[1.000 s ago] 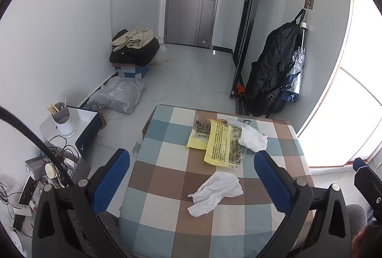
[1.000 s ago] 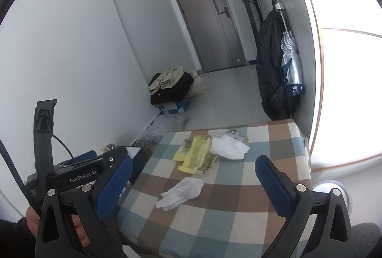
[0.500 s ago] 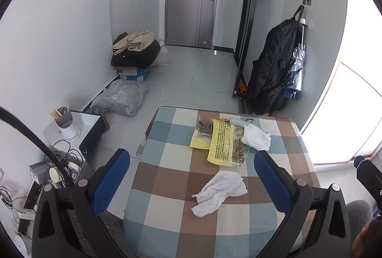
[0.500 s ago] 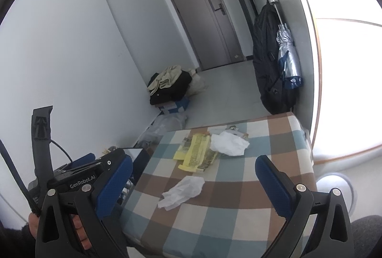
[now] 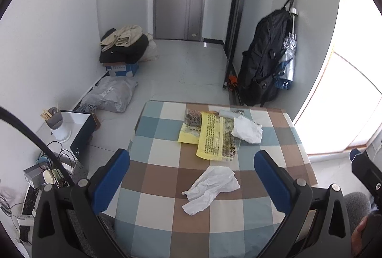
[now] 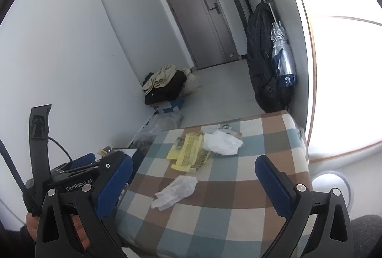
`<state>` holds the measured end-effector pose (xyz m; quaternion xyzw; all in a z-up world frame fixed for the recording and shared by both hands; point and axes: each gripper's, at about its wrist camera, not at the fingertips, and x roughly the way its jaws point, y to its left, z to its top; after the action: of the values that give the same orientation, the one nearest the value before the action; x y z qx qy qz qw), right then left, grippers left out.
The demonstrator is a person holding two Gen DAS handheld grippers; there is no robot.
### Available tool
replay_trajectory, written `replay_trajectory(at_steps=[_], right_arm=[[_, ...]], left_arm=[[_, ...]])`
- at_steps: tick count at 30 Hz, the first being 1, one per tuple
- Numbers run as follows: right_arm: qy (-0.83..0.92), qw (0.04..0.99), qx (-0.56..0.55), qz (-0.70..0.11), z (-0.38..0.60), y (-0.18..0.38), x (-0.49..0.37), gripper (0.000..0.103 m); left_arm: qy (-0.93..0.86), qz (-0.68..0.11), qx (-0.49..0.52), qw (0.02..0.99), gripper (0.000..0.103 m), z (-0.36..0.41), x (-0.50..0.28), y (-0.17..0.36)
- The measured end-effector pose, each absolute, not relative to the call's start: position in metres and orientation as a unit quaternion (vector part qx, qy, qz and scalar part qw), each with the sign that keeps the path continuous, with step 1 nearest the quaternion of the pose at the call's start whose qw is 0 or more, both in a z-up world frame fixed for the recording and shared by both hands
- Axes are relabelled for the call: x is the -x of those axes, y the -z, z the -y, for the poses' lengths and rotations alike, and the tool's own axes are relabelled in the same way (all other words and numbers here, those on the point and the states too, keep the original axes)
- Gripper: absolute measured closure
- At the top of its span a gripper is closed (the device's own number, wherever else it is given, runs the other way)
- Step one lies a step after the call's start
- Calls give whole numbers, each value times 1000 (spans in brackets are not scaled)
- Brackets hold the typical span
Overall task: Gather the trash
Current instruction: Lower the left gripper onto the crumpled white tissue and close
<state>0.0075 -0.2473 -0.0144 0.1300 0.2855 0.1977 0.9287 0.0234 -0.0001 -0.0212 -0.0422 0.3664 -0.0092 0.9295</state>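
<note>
Checked table: crumpled tissue between wide-spread fingers of left tool; right tool wide, empty.

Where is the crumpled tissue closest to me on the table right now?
In the left wrist view, the near tissue lies on the checked tablecloth, between the open fingers, nearer than the yellow wrapper.

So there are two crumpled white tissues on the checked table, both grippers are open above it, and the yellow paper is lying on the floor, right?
Not quite. The yellow paper lies on the table, beside the far tissue, as the left wrist view shows. The rest holds: near tissue, left gripper and right gripper open.
</note>
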Motion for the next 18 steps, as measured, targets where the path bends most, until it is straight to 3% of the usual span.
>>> replay_trajectory(at_steps=[12, 18], right_arm=[[-186, 917, -133, -328, 253, 44, -32, 0], [-186, 906, -133, -357, 254, 66, -43, 0]], left_arm=[[102, -521, 76, 844, 1, -1, -86, 98], [129, -576, 37, 807, 4, 21, -92, 130]])
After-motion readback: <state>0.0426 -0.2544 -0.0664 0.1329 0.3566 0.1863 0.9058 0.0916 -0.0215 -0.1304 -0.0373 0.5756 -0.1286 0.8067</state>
